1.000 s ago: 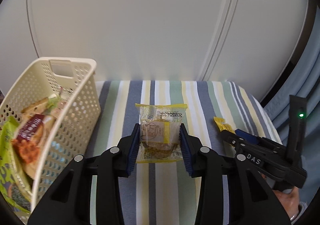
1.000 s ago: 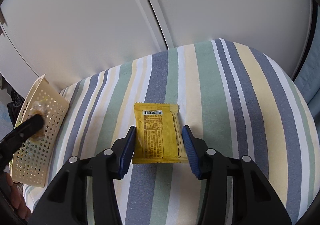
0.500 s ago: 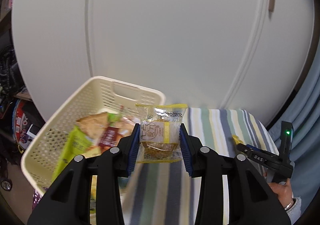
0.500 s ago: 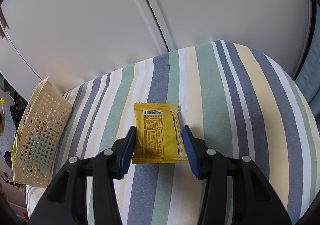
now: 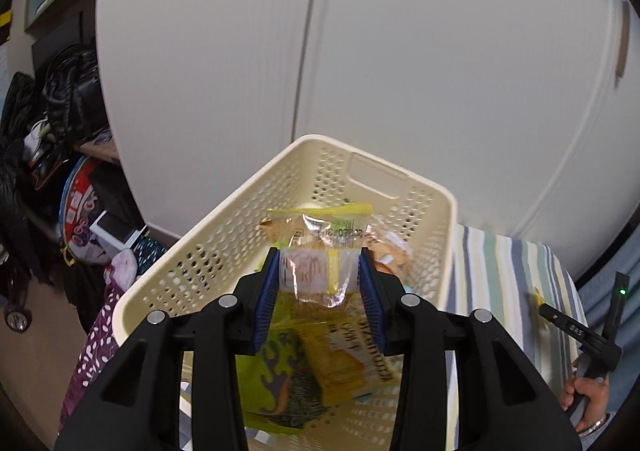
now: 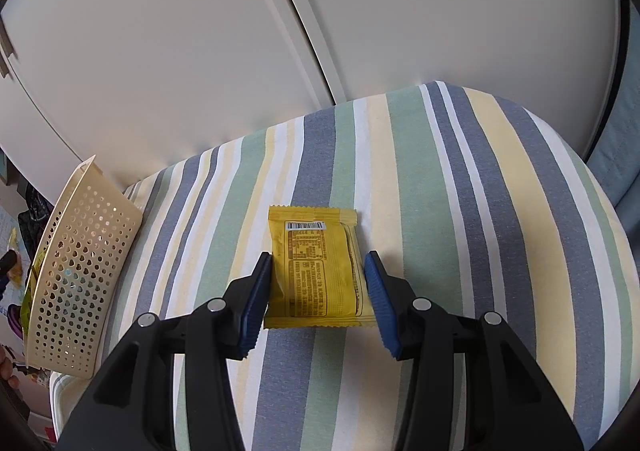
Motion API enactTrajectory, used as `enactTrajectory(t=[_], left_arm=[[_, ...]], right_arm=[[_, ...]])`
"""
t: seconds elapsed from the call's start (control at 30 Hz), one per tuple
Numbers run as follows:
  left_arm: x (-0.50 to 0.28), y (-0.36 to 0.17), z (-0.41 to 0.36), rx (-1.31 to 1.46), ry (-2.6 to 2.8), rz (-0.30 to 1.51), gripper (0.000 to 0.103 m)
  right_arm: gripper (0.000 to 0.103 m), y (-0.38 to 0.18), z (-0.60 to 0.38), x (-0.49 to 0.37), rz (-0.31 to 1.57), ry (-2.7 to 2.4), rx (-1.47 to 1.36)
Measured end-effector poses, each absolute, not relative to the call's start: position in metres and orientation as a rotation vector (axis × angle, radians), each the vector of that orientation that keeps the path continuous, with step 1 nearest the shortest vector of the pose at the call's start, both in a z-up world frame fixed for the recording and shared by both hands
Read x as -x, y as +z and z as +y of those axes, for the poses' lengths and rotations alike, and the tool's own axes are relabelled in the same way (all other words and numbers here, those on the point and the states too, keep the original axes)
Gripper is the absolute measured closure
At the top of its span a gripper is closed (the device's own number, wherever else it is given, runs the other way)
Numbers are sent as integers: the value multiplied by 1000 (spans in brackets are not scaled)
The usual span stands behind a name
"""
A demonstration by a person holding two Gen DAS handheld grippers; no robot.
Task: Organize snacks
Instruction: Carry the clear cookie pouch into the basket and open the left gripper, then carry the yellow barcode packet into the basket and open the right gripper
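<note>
Your left tongs (image 5: 320, 291) are clenched on a clear snack packet (image 5: 316, 251), pinched between the blue pads and held above the cream basket (image 5: 436, 207), over the green and yellow bags already inside. Your right tongs (image 6: 318, 291) are released, their pads flanking the yellow packet (image 6: 316, 271), which lies flat on the striped tabletop (image 6: 480, 191); the left pad is touching its edge, the right just beside it.

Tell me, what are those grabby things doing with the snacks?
A person is tidying snacks into a basket. The left gripper is shut on a clear cookie packet and holds it above the basket, which already has other snack bags inside. The right gripper is open around a yellow packet lying on the striped cloth, not yet squeezing it.
</note>
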State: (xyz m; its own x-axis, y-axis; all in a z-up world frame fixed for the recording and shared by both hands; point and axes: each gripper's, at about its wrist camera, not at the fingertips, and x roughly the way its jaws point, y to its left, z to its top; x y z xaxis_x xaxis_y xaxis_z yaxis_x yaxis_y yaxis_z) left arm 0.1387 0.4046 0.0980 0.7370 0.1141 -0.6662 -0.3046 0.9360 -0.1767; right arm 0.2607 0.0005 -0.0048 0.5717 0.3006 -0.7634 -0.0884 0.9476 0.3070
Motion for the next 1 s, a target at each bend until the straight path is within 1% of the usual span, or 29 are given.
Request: enactTrajectory(t=[0.03,0.07,0.1,0.13,0.2,0.33,0.47,0.63,0.7,1.0], left_arm=[[-137,95,406,289,241,704,44],[-135,93,409,296,253,699,36],[-134,92,411,304,267,691,25],[-134,90,411,310,273,683,23],[-132,89,413,316,283,676,22],[-127,89,412,284,306,651,12],[-115,91,412,237,338,611,9],[-105,90,431,274,347,597,8],[-99,91,441,285,363,584,4],[-80,90,479,363,432,549,4]], right_arm=[[56,-5,1,-261,939,232,-249],[56,-6,1,-261,940,233,-253],[56,-6,0,-262,941,233,-257],[56,-6,-1,-262,942,231,-262],[56,-6,-2,-261,939,229,-269],[56,-3,-6,-258,923,233,-278],[56,7,-4,-253,871,253,-268],[56,21,5,-245,814,319,-275],[56,26,13,-243,812,347,-275],[56,75,86,-227,778,513,-288]])
